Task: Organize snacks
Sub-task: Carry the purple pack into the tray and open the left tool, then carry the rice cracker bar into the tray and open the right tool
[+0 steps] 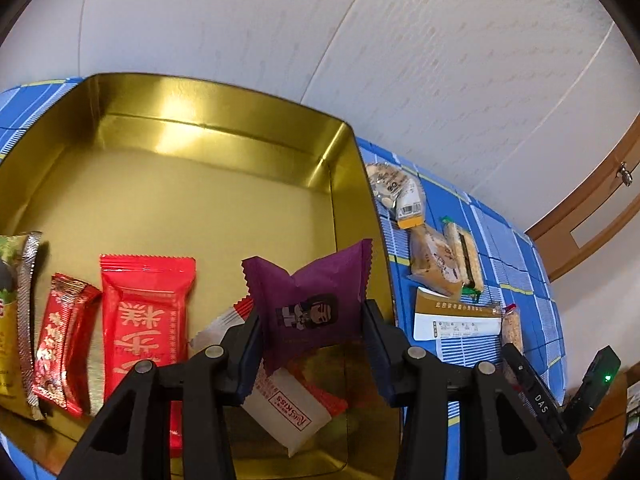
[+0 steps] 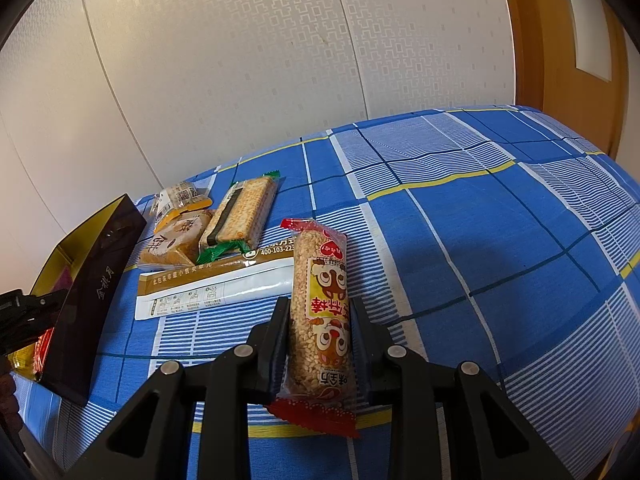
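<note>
A gold tin box (image 1: 208, 200) stands on the blue checked cloth; it also shows at the left of the right wrist view (image 2: 92, 280). My left gripper (image 1: 312, 320) is shut on a purple snack packet (image 1: 308, 300) and holds it above the tin's near right corner. Inside the tin lie a large red packet (image 1: 144, 320), a small red packet (image 1: 60, 340) and a white packet (image 1: 288, 412). My right gripper (image 2: 320, 320) is shut on a rice-puff bar in a red-ended wrapper (image 2: 322, 320), just above the cloth.
On the cloth right of the tin lie a brown-and-white sachet (image 2: 212, 284), a green-ended cracker pack (image 2: 240, 216), a tan cake packet (image 2: 176, 240) and a small yellow-edged pack (image 2: 180, 200). A wall stands behind; a wooden door (image 2: 560, 40) is at the right.
</note>
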